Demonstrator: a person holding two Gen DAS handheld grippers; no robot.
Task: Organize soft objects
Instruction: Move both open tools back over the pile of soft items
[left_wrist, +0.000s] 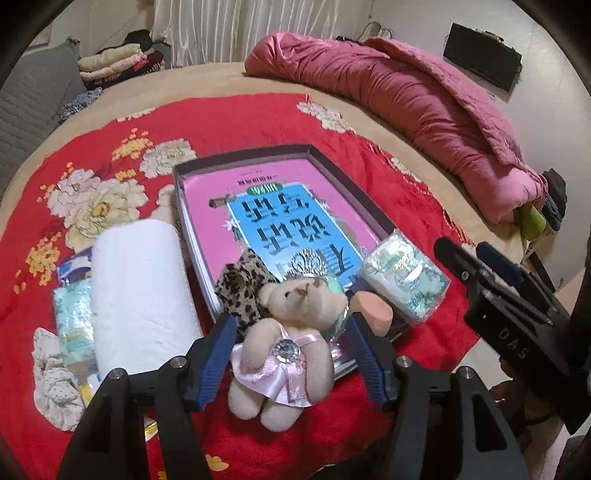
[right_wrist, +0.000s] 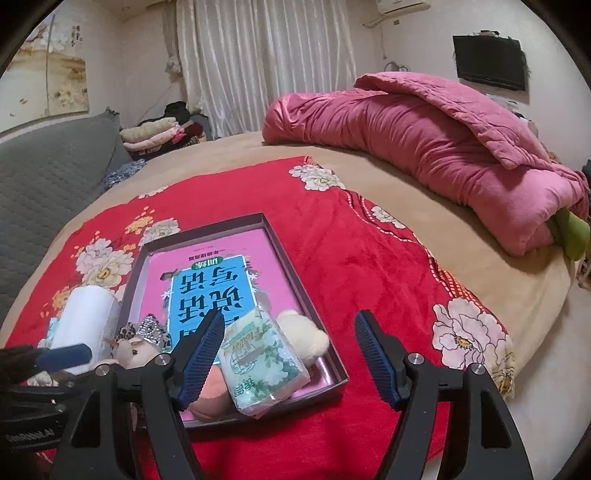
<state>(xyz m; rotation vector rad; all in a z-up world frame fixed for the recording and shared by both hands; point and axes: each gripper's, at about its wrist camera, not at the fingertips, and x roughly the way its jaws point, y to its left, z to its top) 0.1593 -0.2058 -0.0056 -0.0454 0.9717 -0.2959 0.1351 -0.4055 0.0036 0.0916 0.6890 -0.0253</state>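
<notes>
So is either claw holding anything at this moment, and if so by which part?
Nothing is held. The left claw stands open around the teddy bear without touching it; the right claw is open above the tissue pack.

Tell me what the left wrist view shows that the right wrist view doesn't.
Only the left wrist view shows the teddy bear's pink dress, the small tissue pack left of the paper roll, and the white scrunchie. Only the right wrist view shows the wall painting and air conditioner. Both show the tray with its blue book, the green tissue pack, the teddy bear and the pink quilt.
</notes>
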